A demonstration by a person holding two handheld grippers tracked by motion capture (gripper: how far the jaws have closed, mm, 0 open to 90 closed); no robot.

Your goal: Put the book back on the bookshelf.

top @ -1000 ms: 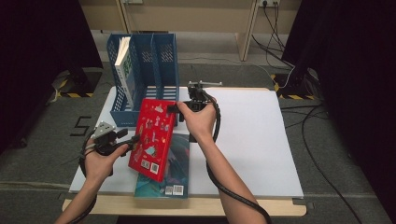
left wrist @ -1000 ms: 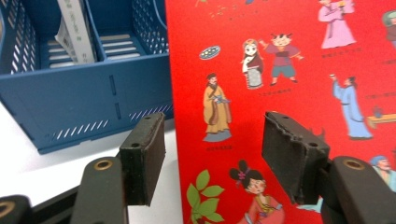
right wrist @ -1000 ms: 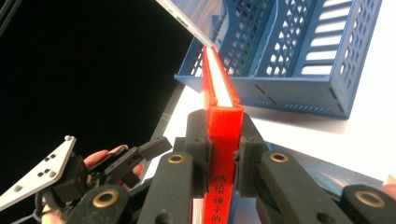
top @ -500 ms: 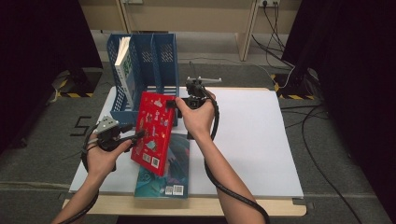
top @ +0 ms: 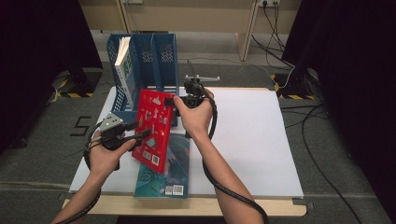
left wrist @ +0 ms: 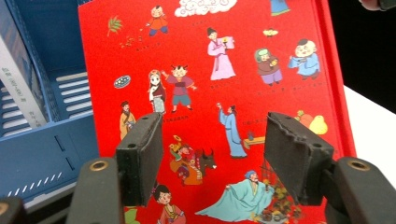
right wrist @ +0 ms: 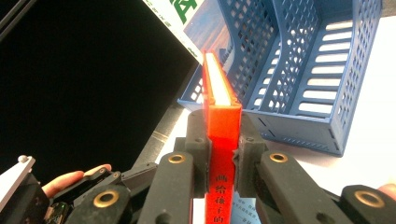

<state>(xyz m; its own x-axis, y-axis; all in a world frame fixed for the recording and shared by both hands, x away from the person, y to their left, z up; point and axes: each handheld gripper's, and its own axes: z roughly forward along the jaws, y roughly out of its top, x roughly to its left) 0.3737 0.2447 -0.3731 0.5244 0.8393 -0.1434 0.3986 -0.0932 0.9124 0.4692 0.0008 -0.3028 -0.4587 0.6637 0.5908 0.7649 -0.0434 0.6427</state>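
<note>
The blue file rack [top: 144, 70] at the surface's far left corner holds one book [top: 123, 70]. Just before it, the red book [top: 153, 128] is lifted off the teal one [top: 170, 168], not yet filed. The right gripper [right wrist: 219, 154] clamps its spine; the left gripper [left wrist: 212, 161] has just opened, fingers wide before the cover, which the left gripper view shows.

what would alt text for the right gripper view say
The right gripper has its two black jaws clamped on the spine edge of a red book, seen edge-on and standing upright. Behind it a blue slotted file rack rests on the white table, and the other hand shows at lower left.
</note>
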